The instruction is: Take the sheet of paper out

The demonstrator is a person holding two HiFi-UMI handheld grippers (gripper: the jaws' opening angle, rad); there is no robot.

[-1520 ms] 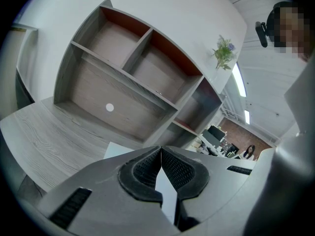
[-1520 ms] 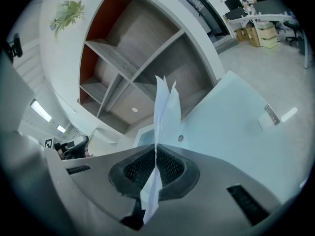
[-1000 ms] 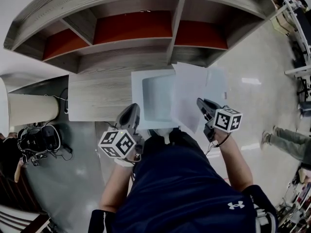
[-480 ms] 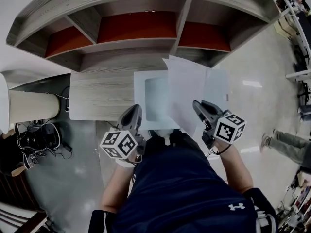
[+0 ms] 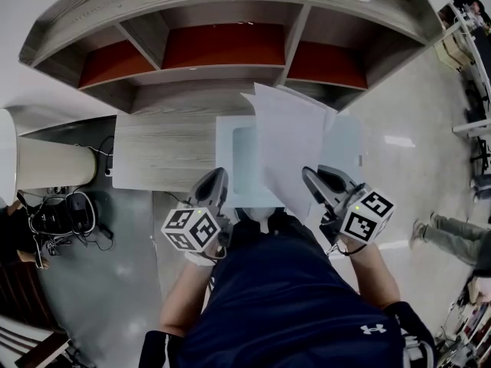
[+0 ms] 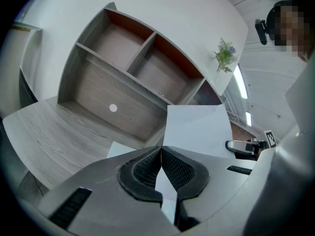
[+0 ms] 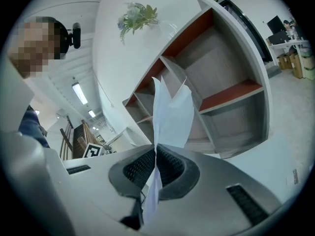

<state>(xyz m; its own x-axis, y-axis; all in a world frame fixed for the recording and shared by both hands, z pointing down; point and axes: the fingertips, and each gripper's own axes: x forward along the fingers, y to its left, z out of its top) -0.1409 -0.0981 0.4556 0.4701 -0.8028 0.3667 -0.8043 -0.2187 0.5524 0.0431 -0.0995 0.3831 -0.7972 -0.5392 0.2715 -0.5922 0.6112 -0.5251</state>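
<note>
Fingers (image 7: 173, 170) of the right gripper (image 7: 155, 150) clamp the sheet of paper (image 5: 288, 144) by its near edge, long axis rising away above the folder (image 5: 226, 140); left gripper (image 5: 217, 178), jaws together, sits beside the folder's near corner.

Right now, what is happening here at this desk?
A person works with a handheld gripper in each hand. The right gripper is shut on a sheet of paper and holds it up over the pale folder that lies on the wooden desk. The left gripper is shut too and seems to pinch the folder's near edge.
</note>
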